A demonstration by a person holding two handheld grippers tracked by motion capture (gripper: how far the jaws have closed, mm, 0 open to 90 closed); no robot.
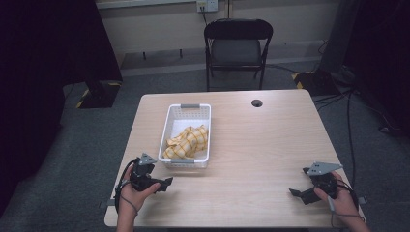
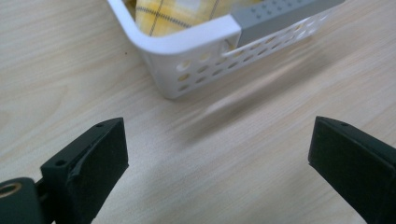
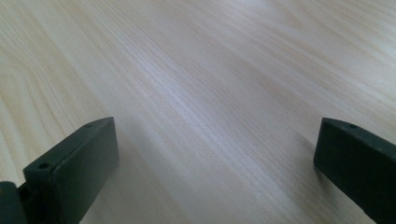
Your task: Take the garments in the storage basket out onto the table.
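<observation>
— Grey carpet and a black chair [image 1: 238, 46] lay beyond the table [image 1: 270, 145]. What did the high view give?

— A white basket [image 1: 186, 137] stood left of the table's middle, its long axis running away from the person, with a yellow checked cloth [image 1: 188, 143] bunched in its near half. The left gripper [image 1: 164, 184] sat just beside the basket's near-left corner, pointing right; the right gripper [image 1: 296, 193] was well apart, near the right edge. So the left hand was plainly the nearer one.

— And the left gripper view?

— Jaws stood wide apart with nothing between them, bare table below. The basket's corner [image 2: 187, 51] lay ahead and above the jaws, the cloth [image 2: 173, 14] just inside the rim. I'd judge the reach had to go forward and over that wall to get at the cloth.

— The right gripper view?

— Jaws spread wide there too, empty, over bare table [image 3: 196, 93].
</observation>
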